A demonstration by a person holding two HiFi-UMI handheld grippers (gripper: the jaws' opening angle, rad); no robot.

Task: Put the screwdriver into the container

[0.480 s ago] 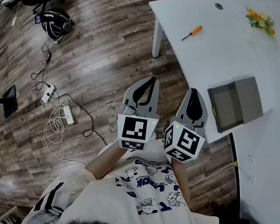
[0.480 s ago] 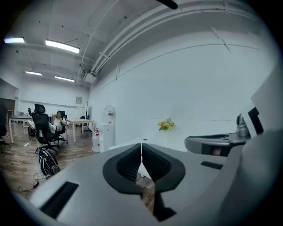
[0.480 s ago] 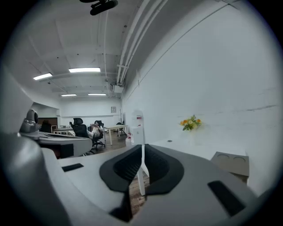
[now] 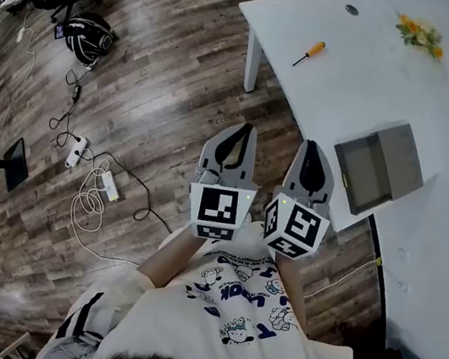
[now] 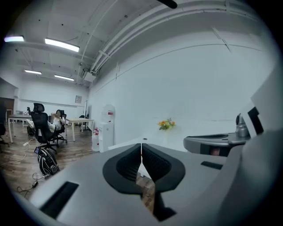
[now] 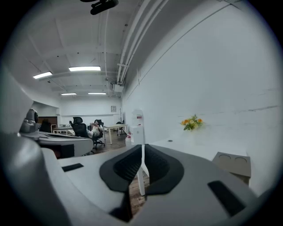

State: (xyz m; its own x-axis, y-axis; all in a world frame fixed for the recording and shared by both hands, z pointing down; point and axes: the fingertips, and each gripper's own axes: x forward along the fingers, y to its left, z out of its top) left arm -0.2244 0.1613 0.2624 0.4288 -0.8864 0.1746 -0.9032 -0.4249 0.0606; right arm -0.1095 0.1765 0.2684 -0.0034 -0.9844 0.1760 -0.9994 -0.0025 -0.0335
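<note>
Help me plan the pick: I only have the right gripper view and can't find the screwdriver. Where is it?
Observer: The screwdriver lies on the white table near its far left corner, with its orange handle at the far end.
Operator: Is it close to the container?
Observer: No. The grey container sits at the table's near edge, just right of the right gripper. The screwdriver lies well beyond it.
Operator: And the left gripper?
Observer: The left gripper has its jaws together with nothing between them.
</note>
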